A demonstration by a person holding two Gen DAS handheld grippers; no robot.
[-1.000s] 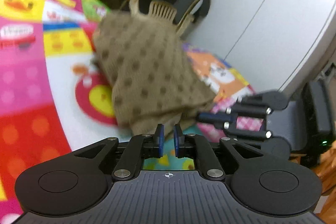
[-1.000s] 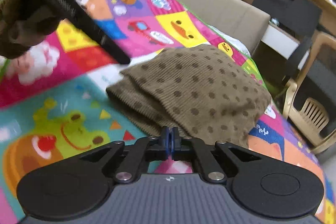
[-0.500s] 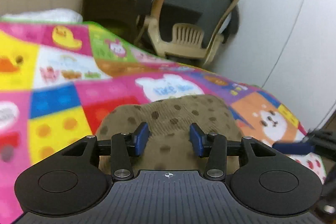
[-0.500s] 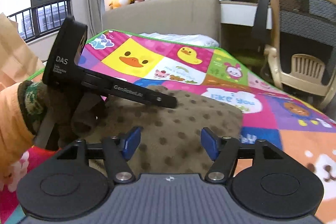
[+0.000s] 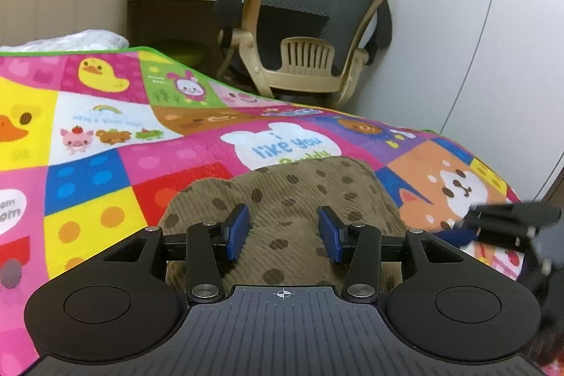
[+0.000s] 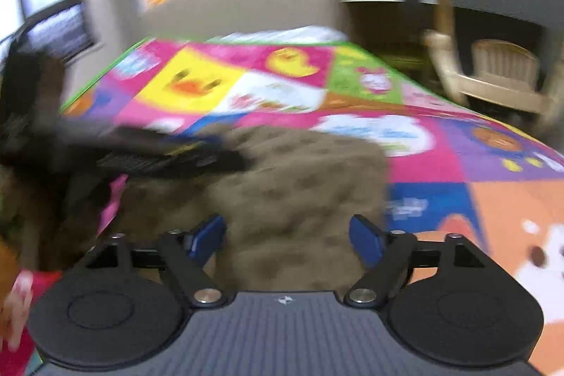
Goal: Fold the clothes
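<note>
Both pairs of jaws are standing wide apart and gripping nothing. On the left gripper (image 5: pixel 283 233) the blue pads (image 5: pixel 237 231) are hanging over the brown dotted garment (image 5: pixel 299 199) with a broad strip of ribbed cloth showing between them; whether they are brushing the fabric or floating just above it cannot be told. The right gripper (image 6: pixel 286 239) is spread even wider over the same garment (image 6: pixel 299 185) (its view is badly smeared by motion, so fine detail is lost), and nothing is sitting between its pads either.

That garment is lying as a compact, already doubled-over bundle on the bright patchwork play mat (image 5: pixel 105 136), towards the near right part of the mat, with its far edge just touching the white "I like you" panel. An office chair (image 5: pixel 306 34) is standing beyond the far edge of the mat, well apart from the work.

Judging by the neat bundle and the empty jaws, the fold is probably at or near its end. To finish well, the person should be pressing the top layer flat and squaring the edges without pinching, since a closing jaw could drag the upper layer and undo the fold. If another fold is wanted, both grippers should take matching corners on the near edge.
</note>
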